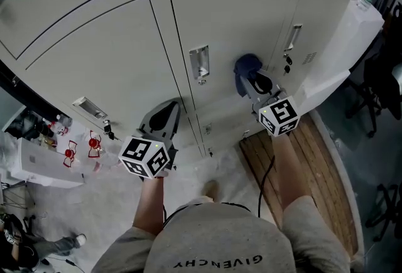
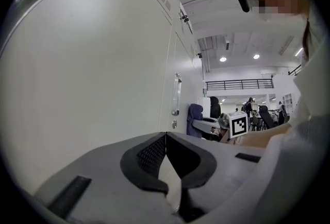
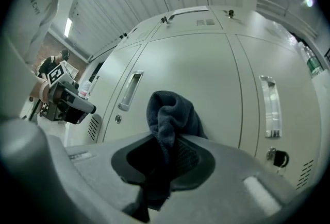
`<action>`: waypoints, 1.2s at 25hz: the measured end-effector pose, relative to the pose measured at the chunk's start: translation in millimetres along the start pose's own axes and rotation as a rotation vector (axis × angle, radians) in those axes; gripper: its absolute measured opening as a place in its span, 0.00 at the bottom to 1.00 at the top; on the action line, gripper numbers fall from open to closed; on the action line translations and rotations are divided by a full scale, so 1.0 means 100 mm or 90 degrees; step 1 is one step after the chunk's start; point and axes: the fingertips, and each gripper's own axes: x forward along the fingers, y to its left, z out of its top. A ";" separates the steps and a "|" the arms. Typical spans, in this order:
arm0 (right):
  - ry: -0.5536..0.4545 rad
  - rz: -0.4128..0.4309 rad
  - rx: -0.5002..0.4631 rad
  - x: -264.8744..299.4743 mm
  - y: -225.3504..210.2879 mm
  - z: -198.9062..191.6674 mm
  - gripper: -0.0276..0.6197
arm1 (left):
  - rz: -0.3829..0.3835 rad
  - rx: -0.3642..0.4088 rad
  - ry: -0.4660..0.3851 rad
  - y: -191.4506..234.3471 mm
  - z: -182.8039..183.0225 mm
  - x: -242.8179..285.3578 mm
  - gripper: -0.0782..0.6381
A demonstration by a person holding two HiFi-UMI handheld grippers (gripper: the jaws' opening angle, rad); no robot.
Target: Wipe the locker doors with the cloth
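Pinching the one dark blue cloth (image 3: 170,112) between its two jaws, the right gripper (image 3: 167,153) presses the bunched end against a grey locker door (image 3: 206,79). One recessed handle (image 3: 130,90) sits to its left and a second handle (image 3: 270,107) to its right. The left gripper (image 2: 166,151), both jaws closed together on nothing, hovers just beside a neighbouring door (image 2: 93,79).
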 end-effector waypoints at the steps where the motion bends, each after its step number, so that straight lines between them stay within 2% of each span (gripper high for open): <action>1: 0.004 -0.003 0.000 -0.02 -0.04 -0.03 0.14 | -0.002 -0.001 0.000 0.00 0.00 0.00 0.11; 13: 0.057 -0.099 0.050 -0.28 -0.61 -0.43 0.14 | -0.002 -0.004 0.001 0.02 -0.02 -0.04 0.11; 17: 0.075 -0.153 0.071 -0.37 -0.75 -0.53 0.15 | -0.004 -0.006 0.000 -0.01 -0.03 -0.06 0.11; 21: 0.048 -0.197 0.090 -0.45 -0.76 -0.49 0.14 | -0.002 -0.008 0.002 -0.02 -0.05 -0.09 0.11; 24: 0.017 -0.159 0.070 -0.39 -0.48 -0.35 0.14 | 0.002 -0.009 0.001 -0.03 -0.05 -0.12 0.11; 30: -0.019 -0.005 0.066 -0.06 0.50 -0.18 0.14 | 0.009 -0.003 -0.003 -0.04 -0.05 -0.13 0.11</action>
